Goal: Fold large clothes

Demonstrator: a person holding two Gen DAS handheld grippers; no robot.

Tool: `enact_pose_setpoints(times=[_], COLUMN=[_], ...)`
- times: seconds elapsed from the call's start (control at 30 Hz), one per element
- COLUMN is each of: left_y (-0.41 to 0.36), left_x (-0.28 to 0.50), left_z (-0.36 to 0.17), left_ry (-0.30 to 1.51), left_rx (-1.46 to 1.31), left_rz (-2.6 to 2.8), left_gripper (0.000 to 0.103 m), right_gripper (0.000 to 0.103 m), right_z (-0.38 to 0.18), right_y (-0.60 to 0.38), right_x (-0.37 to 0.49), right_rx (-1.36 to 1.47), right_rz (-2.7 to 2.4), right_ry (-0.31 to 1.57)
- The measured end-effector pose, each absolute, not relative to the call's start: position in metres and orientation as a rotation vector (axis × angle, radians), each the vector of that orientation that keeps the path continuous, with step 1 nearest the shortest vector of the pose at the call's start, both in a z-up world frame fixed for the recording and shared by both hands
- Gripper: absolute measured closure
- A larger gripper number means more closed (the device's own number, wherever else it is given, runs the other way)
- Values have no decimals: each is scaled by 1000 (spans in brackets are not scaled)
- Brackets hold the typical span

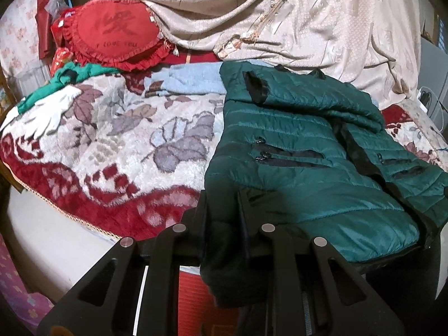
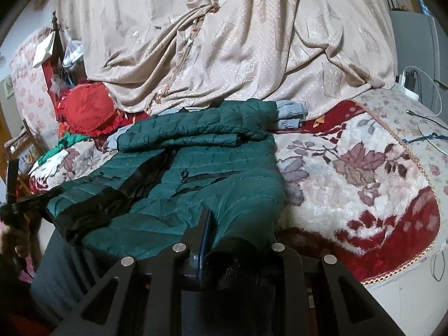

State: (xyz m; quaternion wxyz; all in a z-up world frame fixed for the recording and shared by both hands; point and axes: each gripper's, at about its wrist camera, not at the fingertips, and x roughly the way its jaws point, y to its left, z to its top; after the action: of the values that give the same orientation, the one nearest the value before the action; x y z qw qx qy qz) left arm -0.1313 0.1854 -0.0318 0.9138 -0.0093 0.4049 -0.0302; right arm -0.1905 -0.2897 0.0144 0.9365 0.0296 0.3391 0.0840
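Because the green puffer jacket point(image 1: 294, 145) is quilted and glossy, I judge it light and soft but slippery, with springy fill that will push a fold back open. It lies spread on the bed, on the floral blanket point(image 1: 112, 145), its sleeves folded across the chest and its hem hanging over the bed's near edge towards me. I think the hem corners are the best places to hold, where the doubled seam gives more to bite on than the slick panels.

My left fingers point(image 1: 224, 207) are nearly together, pinching the hem's left corner; the fabric bunches up between them and sags below. My right fingers point(image 2: 221, 232) are nearly closed too, pinching the right corner, though only one finger shows and the other is buried under the cloth. The rest of the jacket stretches away from both grips towards the beige bedspread point(image 2: 224, 42) heaped behind.
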Motion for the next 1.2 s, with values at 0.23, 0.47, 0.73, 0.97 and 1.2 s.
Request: enact_pose_setpoints(times=[0.23,0.47,0.73,0.97,1.2], left_y=[186,211,240,255,257], left_x=[-129,-146,-173,-162,-141], left_z=[-41,-27,8,-1,-27], left_ry=[875,815,713,755,831], left_rx=[-41,-153,-230,-250,-401], left_rz=[-109,-155,-124,-120,-271], left_gripper=[84,93,95,93,29], right_gripper=[82,85,86,85,57], right_z=[11,23,56,47,22], right_y=[-289,-278,-283,-287,-299], right_x=[-192,-206,-231,-227,-214], right_rx=[57,-3,10,66,165], right_rz=[163,162,172,214,239], right_ry=[706,667,585,625,707])
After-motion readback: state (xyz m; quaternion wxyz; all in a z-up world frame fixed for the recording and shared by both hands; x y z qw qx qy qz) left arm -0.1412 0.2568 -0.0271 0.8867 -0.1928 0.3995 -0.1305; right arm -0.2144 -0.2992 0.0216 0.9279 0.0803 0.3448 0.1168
